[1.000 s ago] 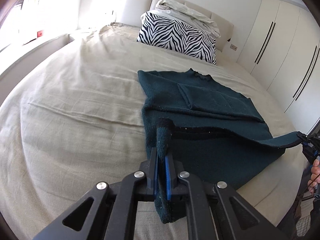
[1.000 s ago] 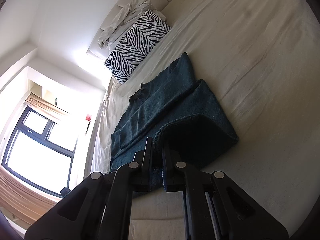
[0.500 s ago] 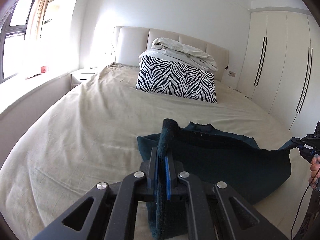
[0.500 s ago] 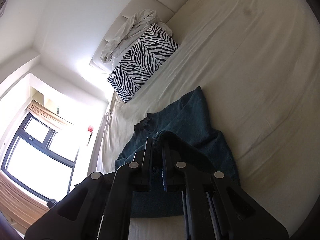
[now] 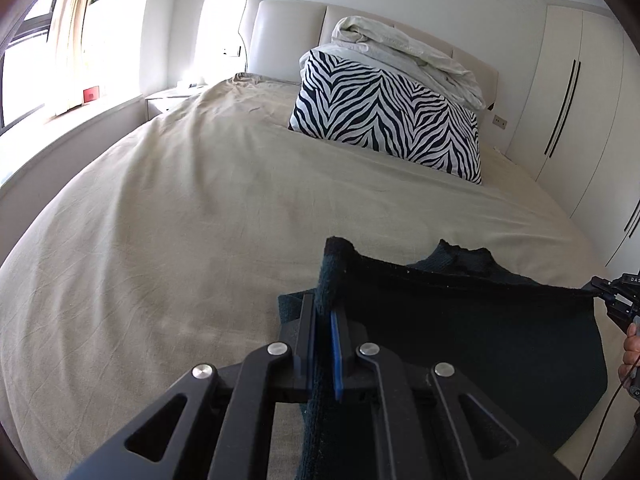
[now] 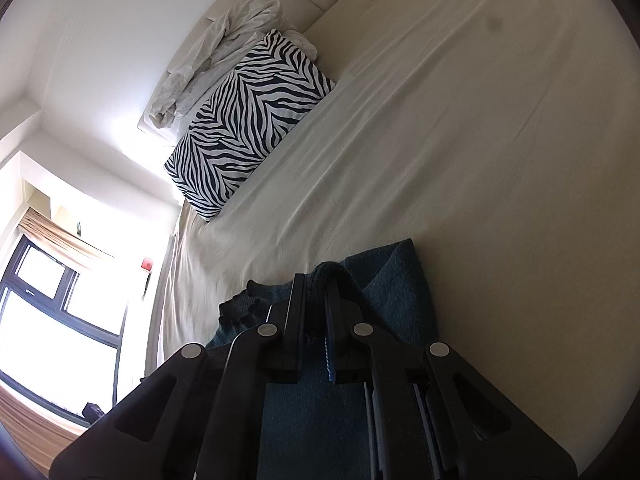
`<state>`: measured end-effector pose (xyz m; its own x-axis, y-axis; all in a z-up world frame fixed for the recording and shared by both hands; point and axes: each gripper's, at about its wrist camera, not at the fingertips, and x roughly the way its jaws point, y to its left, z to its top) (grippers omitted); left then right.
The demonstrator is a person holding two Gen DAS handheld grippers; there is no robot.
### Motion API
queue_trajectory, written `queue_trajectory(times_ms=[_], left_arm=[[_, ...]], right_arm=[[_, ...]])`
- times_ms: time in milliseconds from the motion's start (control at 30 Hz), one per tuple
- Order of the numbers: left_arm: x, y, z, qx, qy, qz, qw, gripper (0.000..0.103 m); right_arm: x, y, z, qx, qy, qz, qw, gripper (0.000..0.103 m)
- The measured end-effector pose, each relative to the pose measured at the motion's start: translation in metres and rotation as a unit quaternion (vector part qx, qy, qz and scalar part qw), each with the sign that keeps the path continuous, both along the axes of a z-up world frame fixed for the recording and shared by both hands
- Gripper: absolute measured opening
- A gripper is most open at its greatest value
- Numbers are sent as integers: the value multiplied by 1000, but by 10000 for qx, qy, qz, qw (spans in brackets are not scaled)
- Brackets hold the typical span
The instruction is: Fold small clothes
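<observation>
A wide bed (image 5: 180, 220) covered by a creased beige sheet fills most of both views. At its head stands a padded cream headboard (image 5: 288, 16), and against it leans a zebra-striped pillow (image 5: 384, 116) with a crumpled pale duvet (image 5: 404, 52) heaped on top and behind. A window (image 6: 52, 320) with dark frames and a tan curtain (image 5: 76, 32) lets in strong light along one side of the room; a small red object (image 5: 91, 94) sits on the sill there. A low nightstand (image 5: 164, 104) stands beside the head of the bed. White wardrobe doors with long dark handles (image 5: 580, 100) line the opposite wall.

A dark teal sweater (image 5: 460, 320) lies near the foot of the bed, with one edge lifted off the sheet and stretched between the two tools. The left gripper (image 5: 323, 316) has its jaws clenched on one corner of that edge, fabric bunching up between the fingers. The right gripper (image 6: 316, 300) is likewise clamped on the other corner; in the left view it appears at the far right edge, pulling the hem taut. The sweater's collar (image 5: 464, 252) pokes up just beyond the raised edge.
</observation>
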<state>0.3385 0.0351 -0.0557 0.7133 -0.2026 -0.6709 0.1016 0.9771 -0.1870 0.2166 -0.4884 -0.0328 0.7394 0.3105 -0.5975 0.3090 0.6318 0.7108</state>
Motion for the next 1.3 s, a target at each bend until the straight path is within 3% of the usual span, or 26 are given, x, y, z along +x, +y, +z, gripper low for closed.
queue_trajectory(times_ms=[67, 100, 133, 167, 200, 233, 433, 667, 800, 1033, 1300], left_arm=[[13, -1, -17, 50, 299, 26, 9995, 13], [18, -1, -24, 15, 434, 9, 9991, 26], [19, 0, -28, -36, 510, 26, 9987, 36], [15, 3, -29, -75, 486, 86, 9988, 39], [12, 6, -29, -100, 445, 139, 9989, 49], [7, 9, -27, -150, 402, 179, 9989, 56], [-37, 25, -13, -460, 178, 191, 9986, 56], [-90, 35, -30, -891, 487, 205, 9946, 56], [-112, 33, -44, -990, 696, 184, 9925, 56], [-123, 20, -52, -929, 799, -19, 9925, 56], [-124, 20, -54, -824, 787, -10, 9935, 55]], right_arm=[[20, 1, -19, 20, 298, -43, 9995, 10], [28, 1, -27, -42, 492, -97, 9987, 20], [34, 0, -34, -71, 590, -164, 9981, 39], [35, -2, -38, -51, 573, -235, 9981, 52], [31, -4, -40, -1, 470, -327, 9984, 61], [26, -7, -41, 20, 357, -424, 9985, 62], [-12, -10, -27, -297, 341, -239, 9987, 62], [-88, 30, -17, -1371, 542, 488, 9879, 61], [-118, 49, -21, -1632, 607, 790, 9816, 58], [-142, 50, -30, -1615, 722, 782, 9811, 44], [-149, 48, -30, -1743, 716, 785, 9789, 44]])
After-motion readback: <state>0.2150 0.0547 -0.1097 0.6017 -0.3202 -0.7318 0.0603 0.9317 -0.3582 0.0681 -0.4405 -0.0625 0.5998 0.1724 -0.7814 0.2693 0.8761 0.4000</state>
